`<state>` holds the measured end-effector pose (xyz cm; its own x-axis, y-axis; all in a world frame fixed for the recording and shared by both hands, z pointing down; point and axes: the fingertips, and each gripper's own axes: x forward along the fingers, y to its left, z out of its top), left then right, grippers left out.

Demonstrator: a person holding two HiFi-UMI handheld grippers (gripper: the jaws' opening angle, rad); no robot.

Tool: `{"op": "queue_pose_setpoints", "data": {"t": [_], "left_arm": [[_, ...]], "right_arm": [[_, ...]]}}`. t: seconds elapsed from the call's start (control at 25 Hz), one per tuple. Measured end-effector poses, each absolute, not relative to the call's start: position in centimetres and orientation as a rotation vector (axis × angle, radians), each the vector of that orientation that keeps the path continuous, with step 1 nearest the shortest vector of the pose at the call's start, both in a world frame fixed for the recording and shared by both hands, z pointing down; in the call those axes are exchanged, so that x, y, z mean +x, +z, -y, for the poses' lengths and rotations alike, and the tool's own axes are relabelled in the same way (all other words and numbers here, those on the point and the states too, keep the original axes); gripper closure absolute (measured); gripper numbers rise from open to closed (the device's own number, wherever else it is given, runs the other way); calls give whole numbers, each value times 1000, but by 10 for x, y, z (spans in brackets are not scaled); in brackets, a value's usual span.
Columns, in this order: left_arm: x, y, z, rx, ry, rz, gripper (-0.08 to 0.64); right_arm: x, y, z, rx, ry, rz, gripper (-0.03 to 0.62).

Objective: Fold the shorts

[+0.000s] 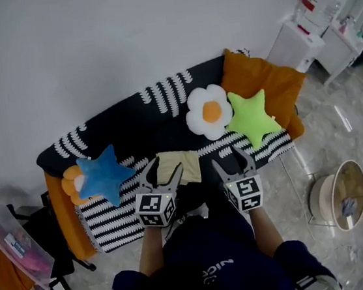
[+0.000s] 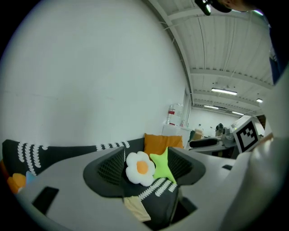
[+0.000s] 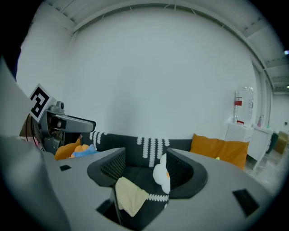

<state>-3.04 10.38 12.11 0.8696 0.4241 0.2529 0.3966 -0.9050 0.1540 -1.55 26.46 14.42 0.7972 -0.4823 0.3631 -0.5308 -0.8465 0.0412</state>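
The pale yellow shorts (image 1: 179, 166) lie as a small folded bundle on the seat of a black-and-white striped sofa (image 1: 166, 126). My left gripper (image 1: 165, 169) hangs just in front of the bundle, open and holding nothing. My right gripper (image 1: 230, 159) hovers to its right, also open and empty. In the left gripper view the shorts (image 2: 137, 208) show low between the spread jaws of the left gripper (image 2: 146, 169). In the right gripper view the shorts (image 3: 128, 196) lie below the right gripper (image 3: 144, 169), apart from it.
On the sofa sit a white flower pillow (image 1: 209, 111), a green star pillow (image 1: 252, 119), a blue star pillow (image 1: 103, 173) and an orange cushion (image 1: 262, 82). A white cabinet (image 1: 297, 45) stands at the right. A round basket (image 1: 342, 193) sits on the floor.
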Motion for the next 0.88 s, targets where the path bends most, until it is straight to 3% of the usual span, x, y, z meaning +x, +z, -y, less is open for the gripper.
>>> {"op": "queue_pose_setpoints", "data": {"t": [0.48,0.76,0.8,0.88], "left_arm": [[12,-36,-93,3026,-130,-591,262],[23,-76,-102,3049,-270,-580,276],[25,-77,-101,3054,-273,-567,304],[28,-77,-101,3049,-274,-560,350]], "right_arm": [[41,-21,-253,2827,-74,832,302],[56,-67,-242,2806,-196,926,267],[57,-66,-240,2803,-183,957,277],[60,-66,-237,2808,-180,987,372]]}}
